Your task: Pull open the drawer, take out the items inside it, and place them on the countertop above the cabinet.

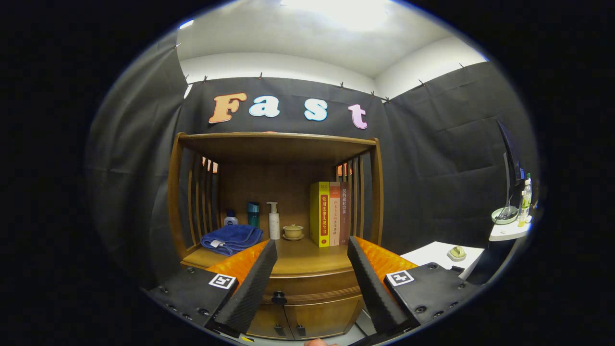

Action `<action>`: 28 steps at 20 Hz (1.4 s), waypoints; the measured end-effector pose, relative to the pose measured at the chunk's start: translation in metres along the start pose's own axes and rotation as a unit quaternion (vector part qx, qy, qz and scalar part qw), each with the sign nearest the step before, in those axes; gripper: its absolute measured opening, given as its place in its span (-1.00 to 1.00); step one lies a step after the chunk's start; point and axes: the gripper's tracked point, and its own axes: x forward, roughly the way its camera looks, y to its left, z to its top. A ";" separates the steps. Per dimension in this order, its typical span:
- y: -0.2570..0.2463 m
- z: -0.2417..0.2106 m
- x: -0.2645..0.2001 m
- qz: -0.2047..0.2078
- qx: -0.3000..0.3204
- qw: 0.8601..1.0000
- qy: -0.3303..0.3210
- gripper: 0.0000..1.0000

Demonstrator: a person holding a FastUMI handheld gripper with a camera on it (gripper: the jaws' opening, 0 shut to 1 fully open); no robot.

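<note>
Step in hand: approach to the drawer; nothing has been pulled yet. The claw [311, 269] is spread wide and holds nothing, its 2 black ribbed fingers [250, 288] framing the cabinet front. The curved wooden drawer [317, 283] sits closed beneath the wooden worktop [307, 254], with its small black round knob [278, 298] just inside the left finger. Its contents are hidden. The next move likely calls for centring the claw on the knob, closing on it, then drawing straight back.
</note>
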 end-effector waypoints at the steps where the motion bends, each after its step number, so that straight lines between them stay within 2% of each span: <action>1: 0.000 0.001 0.001 0.000 0.000 1.000 0.001 0.96; 7: 0.004 -0.004 -0.001 0.004 0.002 1.000 0.003 0.96; 14: 0.035 -0.024 0.009 0.046 0.040 0.998 -0.021 0.96; 23: 0.080 -0.162 0.025 0.082 0.004 0.996 0.035 0.96; 28: 0.088 -0.243 0.048 0.081 -0.007 0.993 0.087 0.97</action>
